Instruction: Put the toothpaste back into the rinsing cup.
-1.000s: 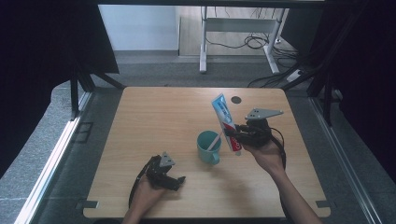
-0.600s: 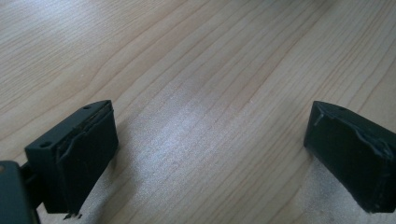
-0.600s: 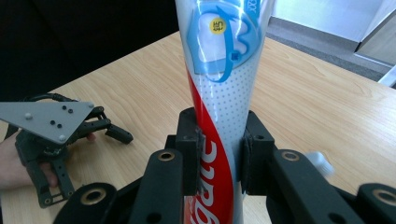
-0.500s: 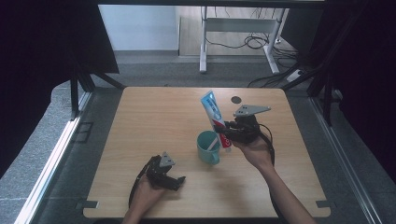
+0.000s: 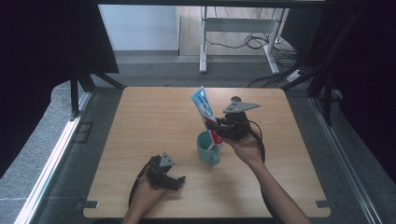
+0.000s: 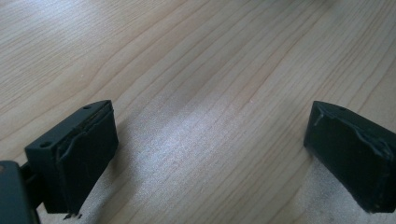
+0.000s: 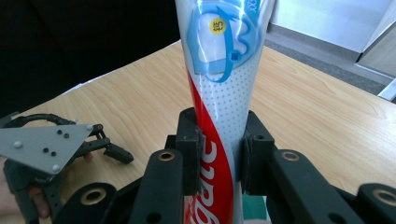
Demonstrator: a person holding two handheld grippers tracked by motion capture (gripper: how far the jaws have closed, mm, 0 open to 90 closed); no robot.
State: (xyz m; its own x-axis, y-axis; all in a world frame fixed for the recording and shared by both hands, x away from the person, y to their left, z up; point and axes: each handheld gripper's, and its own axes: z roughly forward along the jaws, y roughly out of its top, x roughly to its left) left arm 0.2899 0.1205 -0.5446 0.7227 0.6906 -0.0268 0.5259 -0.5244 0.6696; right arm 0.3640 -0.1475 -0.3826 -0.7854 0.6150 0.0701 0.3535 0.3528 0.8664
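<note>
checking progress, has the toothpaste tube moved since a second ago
Yes. The toothpaste tube has shifted left toward the teal cup, its lower end now over the cup's rim.

We count one toothpaste tube (image 5: 205, 114), clamped between the jaws of the right gripper (image 5: 218, 127), and one teal cup (image 5: 207, 147) directly beneath that gripper. We count two grippers in all; the left gripper (image 5: 173, 181) rests on the single wooden table (image 5: 140, 121), well apart from the cup.

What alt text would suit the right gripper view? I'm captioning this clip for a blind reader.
The right tongs clamp a red, white and blue toothpaste tube that stands upright between their black jaws. Behind it lies a wooden table, and the left tongs rest on it at lower left.
</note>
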